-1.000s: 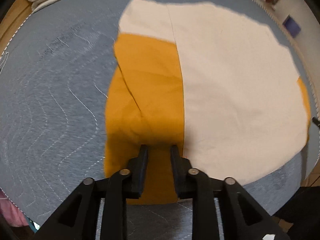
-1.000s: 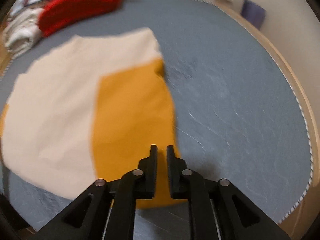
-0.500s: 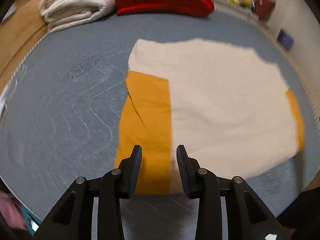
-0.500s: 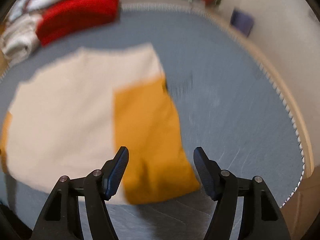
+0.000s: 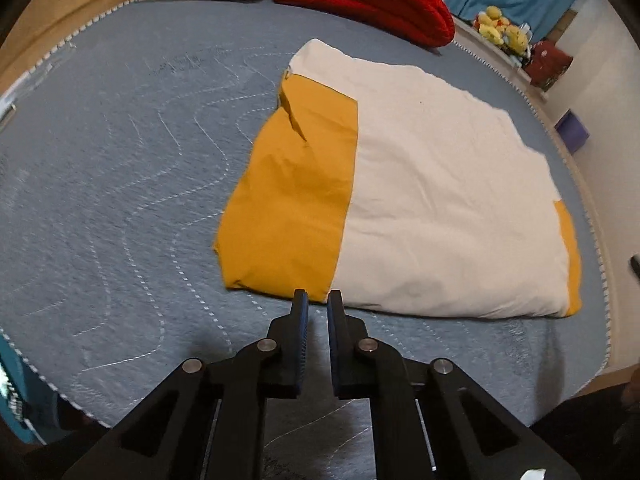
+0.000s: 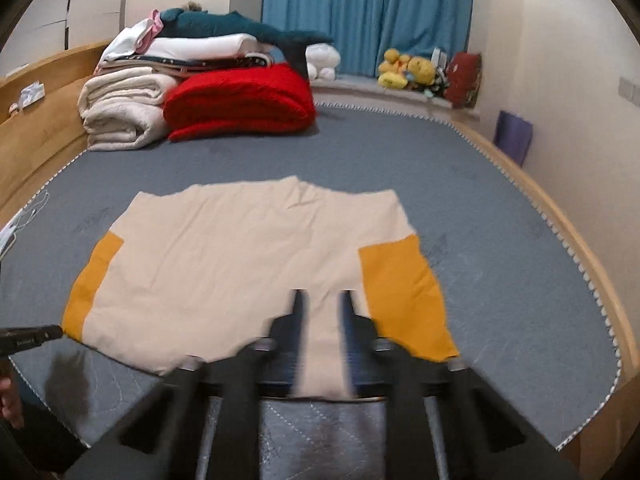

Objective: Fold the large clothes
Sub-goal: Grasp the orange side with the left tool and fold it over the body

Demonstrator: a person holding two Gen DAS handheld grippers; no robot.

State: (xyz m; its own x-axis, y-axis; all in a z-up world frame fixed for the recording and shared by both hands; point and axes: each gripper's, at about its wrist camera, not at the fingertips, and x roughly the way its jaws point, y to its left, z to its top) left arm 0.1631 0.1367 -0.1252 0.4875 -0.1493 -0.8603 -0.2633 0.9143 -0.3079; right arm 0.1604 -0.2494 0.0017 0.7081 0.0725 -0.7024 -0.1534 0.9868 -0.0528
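The cream cotton garment with mustard-orange side panels [image 5: 432,196] is lying flat on the grey quilted bed [image 5: 120,184]. The left gripper [image 5: 317,300] and right gripper [image 6: 320,300] are hovering at its near hem, jaws narrowly parted, gripping nothing. Pinching both near corners evenly should be keeping the fold square.

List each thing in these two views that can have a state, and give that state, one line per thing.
Cream and orange garment: lying flat on the bed, folded, nothing holding it.
Left gripper: narrowly open, empty, at the garment's near edge.
Right gripper: open, empty, blurred, over the garment's near edge.
Red blanket: folded, at the head of the bed.
Cream blanket: folded, beside the red one.
Blue curtain: drawn shut.
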